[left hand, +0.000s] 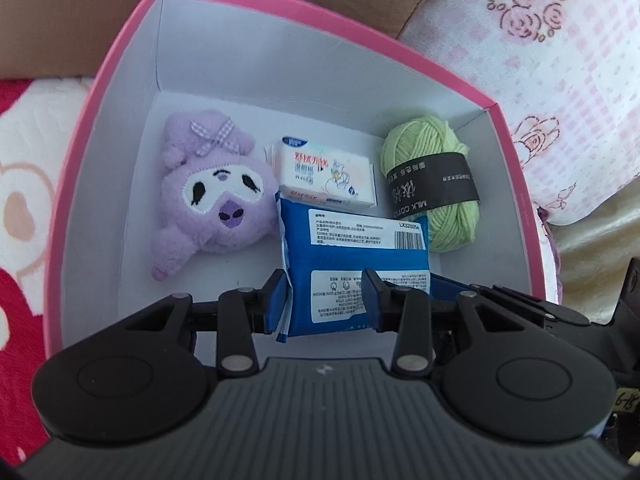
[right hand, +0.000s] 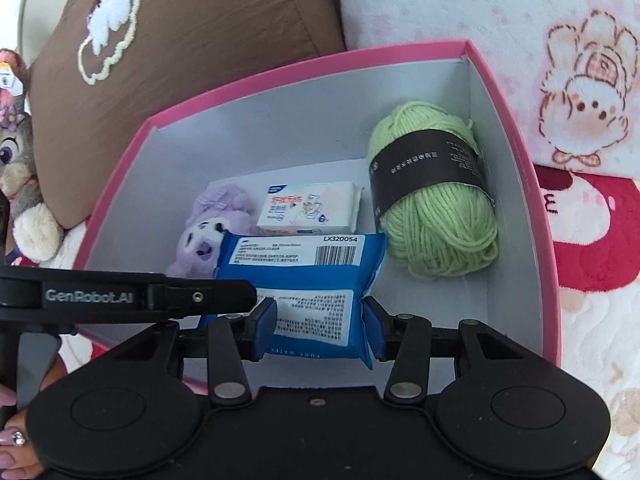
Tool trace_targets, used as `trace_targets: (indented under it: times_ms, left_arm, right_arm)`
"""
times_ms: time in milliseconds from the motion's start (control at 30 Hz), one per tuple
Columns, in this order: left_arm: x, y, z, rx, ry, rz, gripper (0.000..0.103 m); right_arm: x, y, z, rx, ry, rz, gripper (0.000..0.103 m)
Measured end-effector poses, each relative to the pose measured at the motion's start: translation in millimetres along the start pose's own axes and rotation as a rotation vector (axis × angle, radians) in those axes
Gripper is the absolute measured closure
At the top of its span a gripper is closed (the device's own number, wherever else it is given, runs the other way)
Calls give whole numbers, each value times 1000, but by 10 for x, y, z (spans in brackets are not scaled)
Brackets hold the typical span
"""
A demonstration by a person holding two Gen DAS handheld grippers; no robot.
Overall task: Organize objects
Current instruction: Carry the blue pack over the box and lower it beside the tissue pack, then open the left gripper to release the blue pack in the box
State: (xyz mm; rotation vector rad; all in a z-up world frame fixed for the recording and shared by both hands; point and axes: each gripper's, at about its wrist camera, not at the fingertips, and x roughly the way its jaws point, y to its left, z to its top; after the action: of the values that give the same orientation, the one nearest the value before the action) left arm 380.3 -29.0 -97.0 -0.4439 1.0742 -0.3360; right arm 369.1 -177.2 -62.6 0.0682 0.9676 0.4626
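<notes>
— Contents of the pink box [left hand: 100, 92], left to right?
— Purple plush [left hand: 212, 192] at the left wall, white packet [left hand: 328, 176] mid-floor, green yarn [left hand: 436, 180] in the far right corner.
— Blue wipes pack [left hand: 356, 256]?
— Clamped over the near edge by both left gripper [left hand: 326, 300] and right gripper [right hand: 320, 324], neither fully closed.

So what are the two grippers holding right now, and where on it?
Both grip the blue plastic wipes pack at its near end: left hand-held gripper and right hand-held gripper each clamp it by its side edges.

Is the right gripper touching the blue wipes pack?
Touching. In the right wrist view, the right gripper has both pads pressed against the blue wipes pack.
</notes>
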Motion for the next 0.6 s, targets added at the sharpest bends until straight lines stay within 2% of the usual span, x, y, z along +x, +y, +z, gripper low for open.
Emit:
trace_targets:
  times_ms: [300,367,433,600]
  left_arm:
    - [48,17,-34,-24,11,13,65]
    - [51,13,-42,-28,10,30,61]
    - [35,-9,-44,-24,1,49,48]
    - [-84,-97,-59,0,-26,51,47]
  right_arm:
    - [-30,135,-26,-61,8,-45,51]
    - [-66,159,-32,-74,2,-52,50]
    - [-93,153,-38,-62,1,-50,47]
    - [-171,220,-69,-68,-3,-51,46]
